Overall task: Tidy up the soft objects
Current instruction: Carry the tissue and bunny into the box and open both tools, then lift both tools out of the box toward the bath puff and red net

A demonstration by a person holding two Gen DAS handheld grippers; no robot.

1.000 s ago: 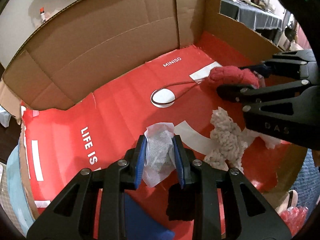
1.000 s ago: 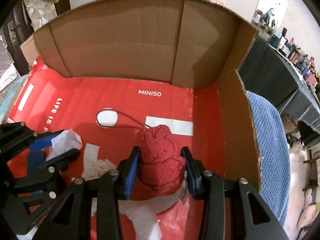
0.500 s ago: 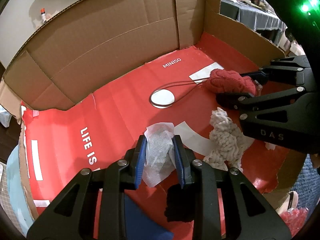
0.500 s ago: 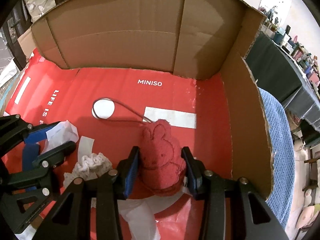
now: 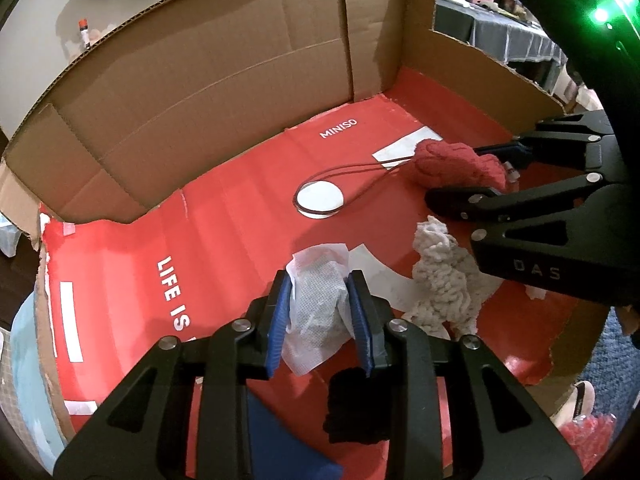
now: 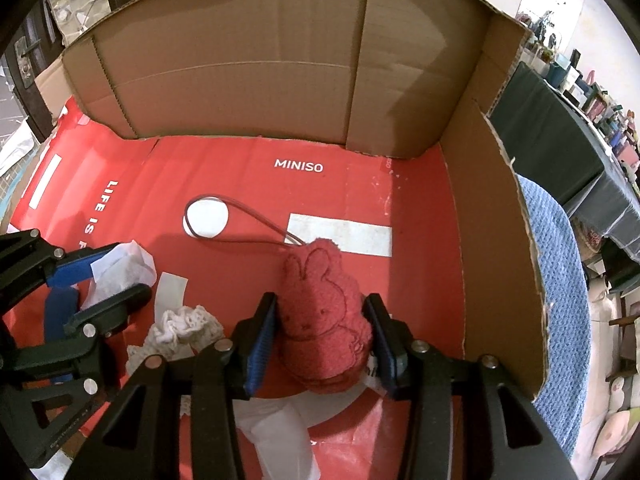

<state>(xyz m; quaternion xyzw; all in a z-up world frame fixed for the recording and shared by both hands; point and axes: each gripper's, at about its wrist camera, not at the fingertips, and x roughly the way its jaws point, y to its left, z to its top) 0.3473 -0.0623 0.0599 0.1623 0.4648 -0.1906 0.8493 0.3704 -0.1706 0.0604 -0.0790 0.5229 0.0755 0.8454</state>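
Looking along your left gripper (image 5: pixel 318 306), its blue pads are clamped on a crumpled white mesh cloth (image 5: pixel 318 300) above the red liner (image 5: pixel 224 236) of the cardboard box (image 5: pixel 224 72). A cream knitted toy (image 5: pixel 440 276) lies just to the right, and your right gripper (image 5: pixel 480 172) crosses in behind it. Since a second ago the knitted toy has slid nearer.

From the right wrist, your right gripper (image 6: pixel 322 328) is clamped on the fuzzy red bunny plush (image 6: pixel 320 312), whose thin cord loop (image 6: pixel 208 218) trails over a white circle. The plush has come lower and nearer; the cream knitted toy (image 6: pixel 180 330) sits between both grippers.
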